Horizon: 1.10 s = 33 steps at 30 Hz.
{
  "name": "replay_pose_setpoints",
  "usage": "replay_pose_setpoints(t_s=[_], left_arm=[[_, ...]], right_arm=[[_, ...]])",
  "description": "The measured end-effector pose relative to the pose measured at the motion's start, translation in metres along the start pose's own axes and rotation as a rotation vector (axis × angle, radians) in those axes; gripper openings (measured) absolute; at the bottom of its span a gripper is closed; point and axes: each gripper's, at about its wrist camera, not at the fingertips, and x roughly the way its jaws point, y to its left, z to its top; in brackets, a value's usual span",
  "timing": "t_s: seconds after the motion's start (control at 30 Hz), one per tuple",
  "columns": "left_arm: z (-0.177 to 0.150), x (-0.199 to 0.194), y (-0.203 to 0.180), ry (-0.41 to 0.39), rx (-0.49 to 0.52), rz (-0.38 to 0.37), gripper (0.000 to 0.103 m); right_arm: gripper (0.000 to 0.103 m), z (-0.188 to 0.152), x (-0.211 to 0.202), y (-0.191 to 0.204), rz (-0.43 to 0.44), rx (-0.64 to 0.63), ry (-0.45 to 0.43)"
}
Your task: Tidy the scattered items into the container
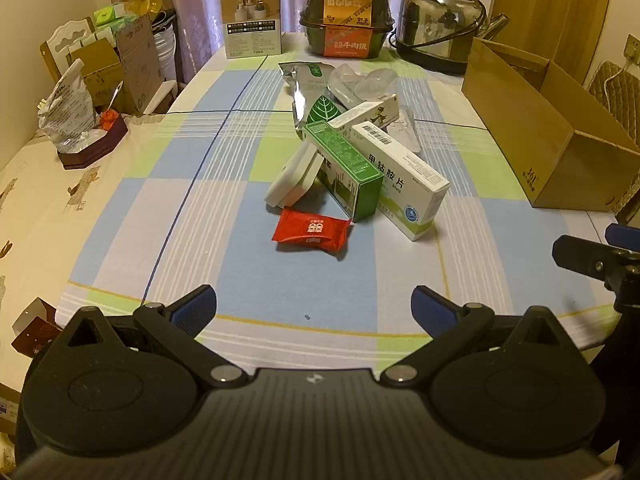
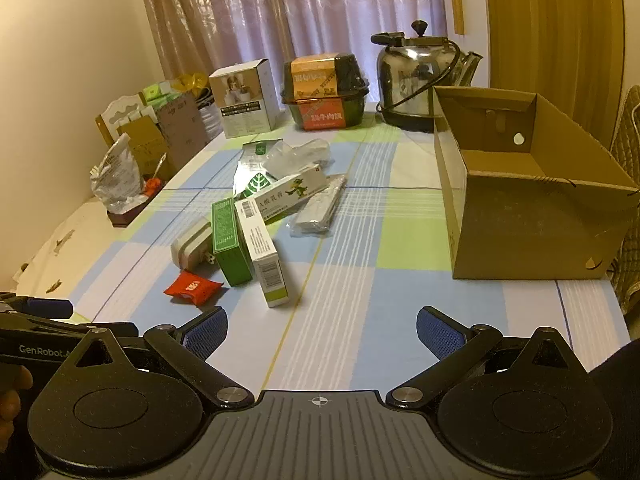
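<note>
A: What is seen ahead of the tongs?

B: A checked tablecloth (image 1: 180, 216) is spread under curtains (image 2: 320, 12). Left gripper (image 1: 314, 306) and right gripper (image 2: 322, 330) are held wide apart, empty. Ahead-left a red sachet (image 1: 312, 231) is laid before green box (image 1: 344, 172); bare cloth follows; the cardboard container (image 2: 532, 216), perhaps empty, is set ahead-right.
</note>
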Motion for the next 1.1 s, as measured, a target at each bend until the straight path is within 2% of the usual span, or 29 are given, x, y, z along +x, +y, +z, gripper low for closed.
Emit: replay_pose_setpoints(t_s=[1.1], left_arm=[[0.0003,0.0001,0.0017,-0.003,-0.013,-0.003,0.102]], right_arm=[[0.103,-0.0006,0.0,-0.0026,-0.002,0.016,-0.002]])
